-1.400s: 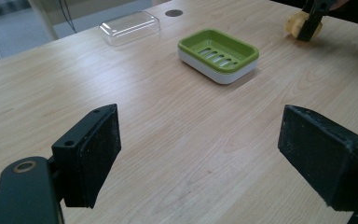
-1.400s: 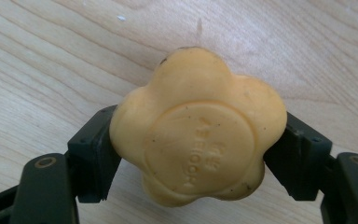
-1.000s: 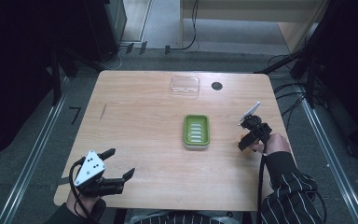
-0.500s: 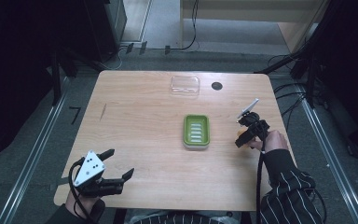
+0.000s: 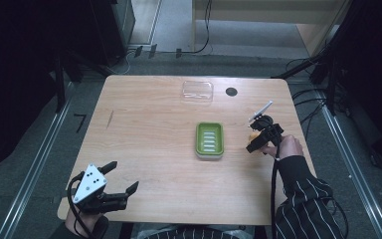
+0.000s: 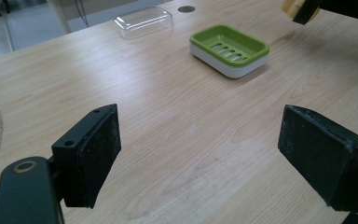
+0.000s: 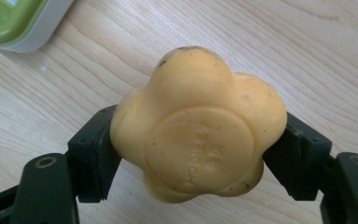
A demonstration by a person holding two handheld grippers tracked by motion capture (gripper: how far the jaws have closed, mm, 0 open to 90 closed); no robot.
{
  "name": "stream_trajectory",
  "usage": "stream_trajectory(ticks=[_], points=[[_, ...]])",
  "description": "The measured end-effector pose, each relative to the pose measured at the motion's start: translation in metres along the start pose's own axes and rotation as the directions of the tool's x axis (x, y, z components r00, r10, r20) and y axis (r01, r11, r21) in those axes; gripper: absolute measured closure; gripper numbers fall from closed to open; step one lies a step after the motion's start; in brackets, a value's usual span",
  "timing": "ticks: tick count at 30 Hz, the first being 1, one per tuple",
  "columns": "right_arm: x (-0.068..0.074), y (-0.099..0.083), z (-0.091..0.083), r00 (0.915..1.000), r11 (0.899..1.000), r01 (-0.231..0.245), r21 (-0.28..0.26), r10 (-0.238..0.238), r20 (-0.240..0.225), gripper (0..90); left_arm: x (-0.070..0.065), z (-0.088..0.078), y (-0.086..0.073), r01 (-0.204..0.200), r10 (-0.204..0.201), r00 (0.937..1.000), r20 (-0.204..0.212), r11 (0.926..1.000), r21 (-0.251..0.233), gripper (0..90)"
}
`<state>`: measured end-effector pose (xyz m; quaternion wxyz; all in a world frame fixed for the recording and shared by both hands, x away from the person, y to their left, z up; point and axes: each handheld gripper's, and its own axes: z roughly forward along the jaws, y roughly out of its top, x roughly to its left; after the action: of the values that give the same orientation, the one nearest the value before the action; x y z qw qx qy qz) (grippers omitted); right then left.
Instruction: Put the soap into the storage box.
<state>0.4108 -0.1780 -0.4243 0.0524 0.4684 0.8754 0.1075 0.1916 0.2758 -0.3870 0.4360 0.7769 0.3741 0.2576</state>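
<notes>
A yellow flower-shaped soap bar (image 7: pixel 198 126) sits between the jaws of my right gripper (image 7: pixel 198 156), which is shut on it just above the wooden table. From above, the soap (image 5: pixel 253 134) and the right gripper (image 5: pixel 255 140) are right of a green soap dish (image 5: pixel 209 140), which lies empty at mid-table. My left gripper (image 5: pixel 123 175) rests open near the front left corner. Its jaws (image 6: pixel 205 149) stand wide apart over bare wood, with the dish (image 6: pixel 229 46) ahead of them and the soap (image 6: pixel 290 5) further back.
A clear plastic lid (image 5: pixel 197 91) lies at the back of the table (image 5: pixel 149 129), next to a round black hole (image 5: pixel 231 91). A dark mark (image 5: pixel 110 118) shows on the wood at the left. Cables run on the floor to the right.
The right gripper, still holding the soap, has edged slightly left toward the dish. The left gripper has not moved.
</notes>
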Motion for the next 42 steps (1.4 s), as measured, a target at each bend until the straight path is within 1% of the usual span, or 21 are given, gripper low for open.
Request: stream_trajectory(ticks=[2,6,7,10,12,16,21,23,24,28,31,36,42], points=[[0.001,0.001,-0.001,1.0,1.0,0.0,0.0,0.0,0.001,26.6,0.0,0.0,0.0,0.0,0.0,1.0,-0.002,1.0,0.002,13.6],[0.003,0.003,-0.002,0.9999,1.0,0.016,-0.018,-0.016,-0.004,26.6,0.0,-0.002,0.0,0.003,-0.003,1.0,-0.007,1.0,0.001,13.6],[0.004,0.006,-0.004,0.9998,0.999,0.022,-0.026,-0.022,0.003,26.6,-0.001,-0.002,0.0,0.002,-0.002,1.0,-0.006,1.0,0.0,13.6],[0.005,0.009,-0.004,0.9997,0.999,0.025,-0.031,-0.025,0.0,26.6,-0.001,-0.002,-0.001,0.0,0.0,1.0,-0.006,1.0,0.002,13.6],[0.008,0.011,-0.005,0.9995,0.998,0.031,-0.045,-0.031,0.0,26.6,-0.001,-0.002,-0.001,0.002,-0.002,1.0,-0.009,1.0,0.002,13.6],[0.011,0.016,-0.007,0.999,0.998,0.044,-0.05,-0.044,-0.004,26.7,-0.001,-0.002,-0.001,-0.001,0.001,1.0,-0.006,1.0,0.005,13.6],[0.015,0.019,-0.007,0.9984,0.996,0.057,-0.064,-0.057,-0.004,26.6,-0.001,-0.003,-0.001,0.006,-0.006,0.9999,-0.01,1.0,0.002,13.6],[0.016,0.02,-0.007,0.9979,0.996,0.064,-0.069,-0.064,-0.004,26.7,-0.001,-0.003,-0.002,0.001,-0.001,1.0,-0.009,1.0,0.004,13.5],[0.016,0.021,-0.007,0.9972,0.995,0.074,-0.074,-0.074,-0.005,26.7,-0.001,-0.004,-0.002,0.004,-0.004,0.9999,-0.013,1.0,0.004,13.6],[0.018,0.023,-0.007,0.9973,0.994,0.072,-0.08,-0.073,-0.007,26.6,-0.001,-0.005,-0.003,0.005,-0.005,0.9998,-0.017,1.0,0.005,13.6],[0.019,0.024,-0.008,0.9963,0.993,0.085,-0.083,-0.085,-0.004,26.7,-0.001,-0.006,-0.003,0.008,-0.007,0.9998,-0.021,1.0,0.006,13.6],[0.022,0.027,-0.009,0.9958,0.99,0.09,-0.104,-0.091,-0.008,26.7,-0.001,-0.009,-0.004,0.01,-0.009,0.9996,-0.027,0.9999,0.006,13.6],[0.025,0.03,-0.01,0.995,0.989,0.099,-0.113,-0.1,-0.007,26.7,-0.001,-0.011,-0.006,0.015,-0.015,0.9993,-0.033,0.9999,0.005,13.6]])
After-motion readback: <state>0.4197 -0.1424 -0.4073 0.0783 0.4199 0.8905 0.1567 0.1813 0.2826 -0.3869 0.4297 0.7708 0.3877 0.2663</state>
